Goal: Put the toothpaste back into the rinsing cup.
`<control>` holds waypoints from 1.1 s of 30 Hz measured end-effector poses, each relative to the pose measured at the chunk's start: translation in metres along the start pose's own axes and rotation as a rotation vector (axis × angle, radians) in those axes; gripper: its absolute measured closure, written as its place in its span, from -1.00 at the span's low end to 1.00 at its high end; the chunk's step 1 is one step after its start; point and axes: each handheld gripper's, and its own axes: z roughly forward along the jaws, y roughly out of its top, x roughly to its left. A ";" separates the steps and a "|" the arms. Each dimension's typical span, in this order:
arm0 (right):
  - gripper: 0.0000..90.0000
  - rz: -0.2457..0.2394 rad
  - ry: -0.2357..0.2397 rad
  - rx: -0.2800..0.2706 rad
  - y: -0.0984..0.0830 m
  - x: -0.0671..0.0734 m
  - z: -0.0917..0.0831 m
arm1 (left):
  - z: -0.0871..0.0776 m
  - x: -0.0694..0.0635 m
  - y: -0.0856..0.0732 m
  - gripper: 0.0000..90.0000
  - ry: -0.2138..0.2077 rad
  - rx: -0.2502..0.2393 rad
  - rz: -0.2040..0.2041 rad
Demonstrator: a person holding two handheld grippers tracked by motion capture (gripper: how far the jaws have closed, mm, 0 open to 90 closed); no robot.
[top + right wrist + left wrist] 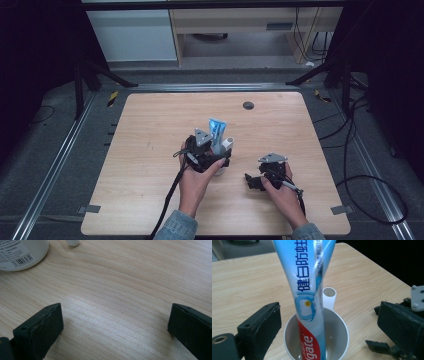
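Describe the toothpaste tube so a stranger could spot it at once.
On the wooden table, look near the middle, just ahead of the person's left hand-held gripper, where a white cup stands. The toothpaste tube stands upright in that cup, rising well above its rim. It is the only light blue thing there, with dark blue print and a red band low down.

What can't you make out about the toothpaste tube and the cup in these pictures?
- Tube: its top and bottom ends are cut off by the left gripper view's edges.
- Cup: in the high view the left gripper and hand hide most of it.
- Cup label: cut by the right gripper view's edge, print too small to read.
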 end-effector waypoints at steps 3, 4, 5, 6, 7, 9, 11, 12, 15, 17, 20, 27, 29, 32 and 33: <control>-0.99 0.000 0.000 0.000 0.000 0.000 0.000 | -0.002 0.001 0.002 -0.90 -0.018 0.017 0.009; -0.99 -0.001 0.000 0.000 0.000 0.000 0.000 | -0.003 0.002 0.002 -0.90 -0.021 0.029 0.018; -0.99 0.000 0.000 0.000 0.000 0.000 0.000 | -0.004 0.003 0.002 -0.91 -0.020 0.038 0.021; -0.99 -0.001 0.000 0.000 0.000 0.000 0.000 | -0.005 0.003 0.002 -0.91 -0.021 0.051 0.031; -0.99 0.000 -0.001 0.000 0.000 0.000 0.000 | -0.006 0.004 0.002 -0.91 -0.022 0.063 0.045; -0.99 -0.001 -0.003 0.000 0.000 0.000 0.000 | -0.007 0.007 0.000 -0.91 -0.012 0.078 0.055; -0.99 -0.002 -0.007 0.001 -0.001 0.000 0.000 | -0.010 0.010 -0.002 -0.91 -0.007 0.081 0.058; -0.99 0.000 -0.005 0.000 -0.001 0.001 -0.001 | -0.010 0.013 -0.003 -0.91 -0.009 0.085 0.044; -0.99 0.002 -0.005 0.000 -0.001 0.001 -0.001 | -0.011 0.019 -0.002 -0.91 -0.017 0.081 0.018; -0.99 0.002 -0.005 0.000 -0.001 0.001 -0.001 | -0.013 0.023 0.000 -0.91 -0.019 0.071 0.000; -0.99 0.002 -0.005 0.000 -0.001 0.001 -0.001 | -0.017 0.026 0.002 -0.91 -0.024 0.067 -0.002; -0.99 0.002 -0.004 0.000 -0.001 0.001 -0.001 | -0.030 0.032 0.007 -0.91 -0.011 0.099 0.038; -0.99 0.002 -0.004 0.000 -0.001 0.001 -0.001 | -0.035 0.033 0.008 -0.92 -0.013 0.100 0.056; -0.99 0.002 -0.004 0.000 -0.001 0.001 -0.001 | -0.041 0.036 0.008 -0.92 -0.013 0.112 0.085; -0.99 0.002 -0.004 0.000 -0.001 0.001 -0.001 | -0.042 0.036 0.008 -0.92 -0.007 0.114 0.087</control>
